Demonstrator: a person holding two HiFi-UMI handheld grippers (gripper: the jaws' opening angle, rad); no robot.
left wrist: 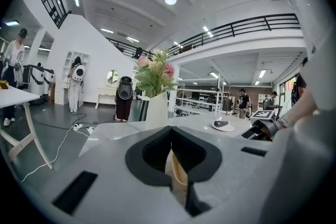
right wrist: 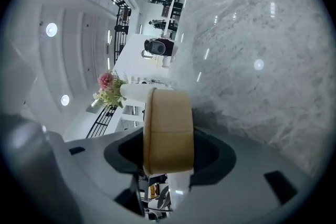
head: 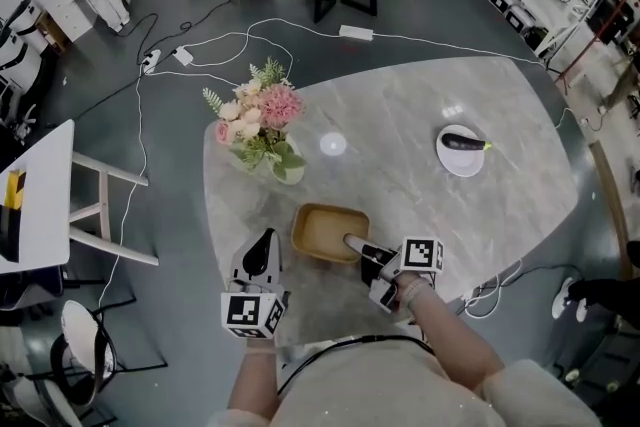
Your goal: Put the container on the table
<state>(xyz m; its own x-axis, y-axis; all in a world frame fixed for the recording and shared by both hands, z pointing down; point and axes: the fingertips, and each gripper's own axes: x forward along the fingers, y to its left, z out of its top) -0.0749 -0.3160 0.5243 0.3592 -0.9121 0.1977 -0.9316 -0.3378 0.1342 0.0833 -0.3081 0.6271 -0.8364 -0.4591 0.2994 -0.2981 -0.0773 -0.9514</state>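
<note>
Head view is showing the right gripper [head: 360,251] pinching the near wall of the tan container [head: 322,227], one of its jaws reaching inside. The container is sitting at the near edge of the desk [head: 420,115]. The left gripper [head: 264,241] is hovering just left of it, jaws drawn nearly together on nothing. Flowers [head: 262,120] are standing beyond, and a plate [head: 462,172] is lying well to the right.

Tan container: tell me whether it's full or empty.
The tan container is empty: the head view shows its bare floor, with only a jaw of the right gripper inside.
</note>
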